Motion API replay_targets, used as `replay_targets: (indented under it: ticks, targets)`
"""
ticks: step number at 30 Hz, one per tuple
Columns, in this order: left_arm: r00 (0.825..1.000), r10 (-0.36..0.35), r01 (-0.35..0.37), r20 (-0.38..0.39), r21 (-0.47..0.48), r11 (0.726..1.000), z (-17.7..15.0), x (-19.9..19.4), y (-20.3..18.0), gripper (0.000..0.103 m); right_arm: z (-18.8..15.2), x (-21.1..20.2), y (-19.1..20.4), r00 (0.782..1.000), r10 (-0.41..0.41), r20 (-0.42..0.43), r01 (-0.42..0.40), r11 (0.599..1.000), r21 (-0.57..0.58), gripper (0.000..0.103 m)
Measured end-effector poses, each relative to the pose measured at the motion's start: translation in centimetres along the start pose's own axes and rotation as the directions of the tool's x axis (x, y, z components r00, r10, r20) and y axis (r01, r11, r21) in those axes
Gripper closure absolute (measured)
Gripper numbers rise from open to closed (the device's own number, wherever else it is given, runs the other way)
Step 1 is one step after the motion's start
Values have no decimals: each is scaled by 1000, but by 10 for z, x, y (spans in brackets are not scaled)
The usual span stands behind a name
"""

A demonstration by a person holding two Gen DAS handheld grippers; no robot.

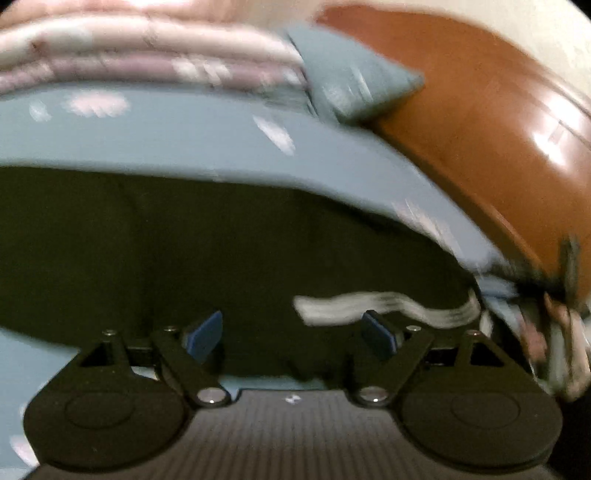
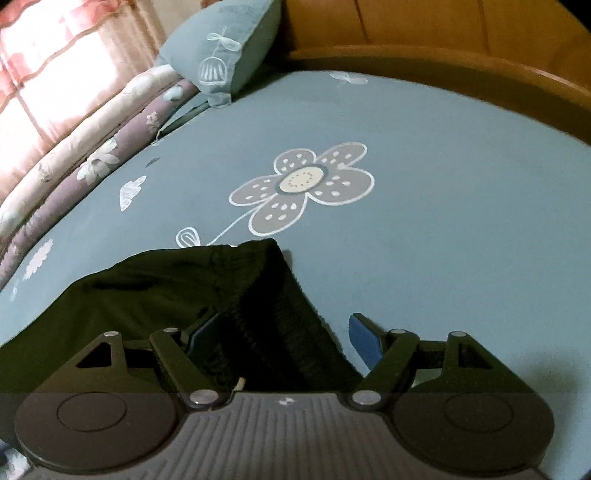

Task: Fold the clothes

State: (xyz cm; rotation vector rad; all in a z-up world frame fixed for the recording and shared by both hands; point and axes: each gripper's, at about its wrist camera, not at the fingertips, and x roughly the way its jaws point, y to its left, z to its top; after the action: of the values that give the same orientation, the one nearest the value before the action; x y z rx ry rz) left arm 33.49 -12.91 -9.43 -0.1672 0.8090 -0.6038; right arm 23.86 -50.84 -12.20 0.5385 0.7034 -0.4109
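A dark green garment [image 1: 221, 240] lies spread on the blue bed sheet [image 1: 184, 136], with a blurred white marking [image 1: 388, 306] on its right part. My left gripper [image 1: 291, 332] hovers over the cloth, its blue pads [image 1: 205, 332] wide apart and gripping nothing. In the right wrist view, the garment's ribbed band [image 2: 273, 302] is bunched up between the jaws of my right gripper [image 2: 284, 332]. The left pad [image 2: 205, 328] sits against the cloth. The right pad [image 2: 364, 338] stands apart from it, over bare sheet [image 2: 443, 221], so this gripper is open too.
A blue pillow [image 2: 221, 48] and a folded floral quilt [image 2: 103, 147] line the far left of the bed, under a bright curtain [image 2: 55, 66]. A wooden bed frame [image 2: 443, 33] runs along the far and right edges. The sheet carries a large flower print [image 2: 303, 188].
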Motion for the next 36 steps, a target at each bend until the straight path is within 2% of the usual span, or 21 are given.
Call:
replay_targets:
  ticks: [2,4,6,7,10,12,14,16,20,22,23,24,27,28,30,31,36]
  targets:
    - [999,38,-35,29,-78,996,20,3,24,14,-2,5,5,1000,3,-7,-3,1000,-15,23]
    - [999,52,-51,-2,-191,980,33,18,53,14,-4,7,9,1000,-1,-14,1,1000,-27,23]
    - [996,74,-82,-45,-227,971,40,34,77,14,-5,7,13,1000,-14,-12,13,999,-42,23]
    - [994,97,-108,-56,-233,967,41,37,87,15,-5,7,14,1000,-20,-10,19,999,-49,23]
    - [994,113,-109,-2,-260,959,51,36,112,14,-5,8,15,1000,-21,-10,20,999,-47,23]
    - [988,157,-152,-3,-270,951,61,35,127,14,-4,10,15,1000,-20,-8,20,999,-41,23]
    - [990,142,-138,-9,-311,940,66,32,137,14,-3,11,15,1000,-20,-6,19,999,-38,23]
    - [977,214,-204,-4,-326,923,69,20,134,15,-3,11,14,1000,-17,-4,17,999,-36,23]
    - [982,175,-155,64,-243,958,61,-14,122,14,-3,10,12,1000,-11,-1,11,1000,-16,23]
    - [965,241,-207,102,-265,942,58,-38,132,14,-3,9,12,1000,-9,2,9,1000,-8,23]
    - [954,276,-233,114,-293,927,59,-49,140,14,-3,9,12,1000,-9,5,9,1000,-6,23]
    - [937,326,-269,123,-340,901,60,-62,151,14,-3,8,12,1000,-8,8,8,1000,-4,23]
    - [865,493,-388,98,-491,780,61,-96,189,16,-3,6,14,1000,-14,20,14,1000,-8,23]
    - [846,525,-411,88,-519,750,59,-106,199,17,-4,5,15,999,-17,29,17,1000,-11,23]
    - [811,583,-456,53,-567,686,58,-121,217,26,-4,-1,19,998,-21,58,22,1000,-18,23]
    - [805,592,-460,35,-593,660,55,-126,227,28,-5,-4,21,997,-17,73,18,1000,-22,23]
    - [834,550,-356,52,-711,607,34,-134,265,29,-9,-15,29,992,29,126,-24,999,-41,23]
